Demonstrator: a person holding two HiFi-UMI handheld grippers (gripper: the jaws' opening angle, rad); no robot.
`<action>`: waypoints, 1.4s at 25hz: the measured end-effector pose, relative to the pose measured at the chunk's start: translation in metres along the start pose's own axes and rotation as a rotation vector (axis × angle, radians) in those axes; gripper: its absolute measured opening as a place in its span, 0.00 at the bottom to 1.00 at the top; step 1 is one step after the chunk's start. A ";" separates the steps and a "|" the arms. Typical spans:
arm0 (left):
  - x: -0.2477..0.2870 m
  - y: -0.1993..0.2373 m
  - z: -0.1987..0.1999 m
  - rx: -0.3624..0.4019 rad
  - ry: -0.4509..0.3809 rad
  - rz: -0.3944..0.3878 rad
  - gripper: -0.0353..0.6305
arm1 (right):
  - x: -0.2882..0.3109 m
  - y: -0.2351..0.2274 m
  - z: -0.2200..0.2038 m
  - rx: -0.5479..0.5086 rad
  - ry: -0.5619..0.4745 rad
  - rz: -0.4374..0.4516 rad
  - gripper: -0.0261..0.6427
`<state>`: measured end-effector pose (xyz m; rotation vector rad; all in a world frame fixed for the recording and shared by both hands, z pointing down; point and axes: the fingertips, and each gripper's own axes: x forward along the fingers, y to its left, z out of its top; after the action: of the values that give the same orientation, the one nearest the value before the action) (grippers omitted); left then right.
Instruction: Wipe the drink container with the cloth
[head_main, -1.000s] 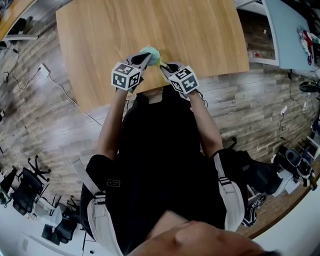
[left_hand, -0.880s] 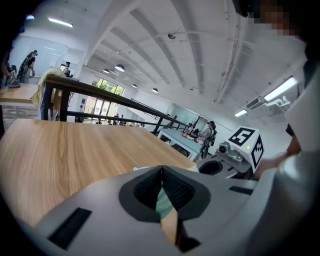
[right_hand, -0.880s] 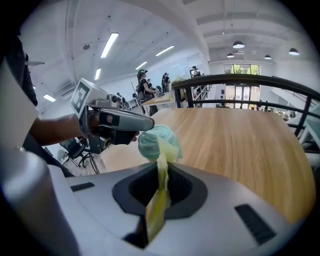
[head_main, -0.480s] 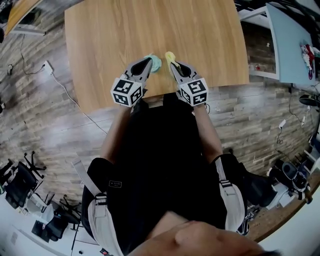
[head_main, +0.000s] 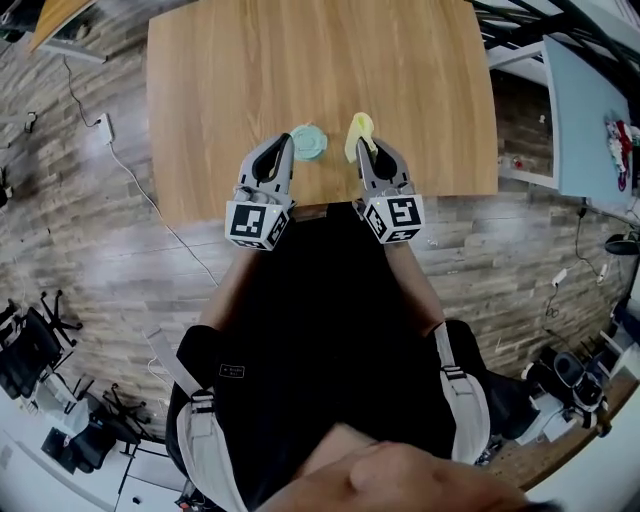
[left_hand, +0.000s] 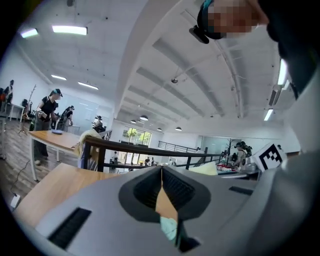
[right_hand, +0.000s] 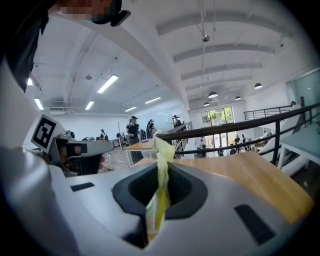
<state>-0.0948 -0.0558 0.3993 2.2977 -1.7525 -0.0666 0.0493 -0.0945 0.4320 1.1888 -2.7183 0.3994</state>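
Observation:
A small pale green drink container (head_main: 309, 143) rests on the wooden table (head_main: 300, 60) near its front edge. My left gripper (head_main: 284, 140) is just left of it with its jaws together. In the left gripper view (left_hand: 161, 170) only a green sliver of the container (left_hand: 169, 227) shows low in the slit, and whether it touches the jaws is unclear. My right gripper (head_main: 362, 148) is right of the container, shut on a yellow cloth (head_main: 358, 130). That cloth (right_hand: 161, 200) sticks up between the jaws of the right gripper (right_hand: 162, 165). Both grippers tilt upward.
The table's front edge lies right under both grippers, against the person's body. A cable and power strip (head_main: 105, 128) lie on the plank floor at left. Office chairs (head_main: 30, 350) stand lower left and a pale blue table (head_main: 580, 100) at right. People work in the distance.
The grippers met at the container a second ago. They have since drawn apart and back toward the table's front edge, with the cloth off the container.

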 end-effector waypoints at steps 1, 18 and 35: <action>-0.003 0.001 0.001 -0.001 -0.014 0.015 0.09 | -0.003 0.000 0.002 0.006 -0.010 -0.006 0.10; -0.007 -0.002 -0.003 0.042 -0.038 0.037 0.09 | -0.002 0.016 0.017 -0.039 -0.058 0.007 0.10; -0.002 0.000 -0.005 0.032 -0.023 0.021 0.09 | -0.001 0.013 0.021 -0.023 -0.067 -0.008 0.10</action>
<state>-0.0938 -0.0532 0.4043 2.3092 -1.8019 -0.0619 0.0392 -0.0915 0.4096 1.2286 -2.7649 0.3316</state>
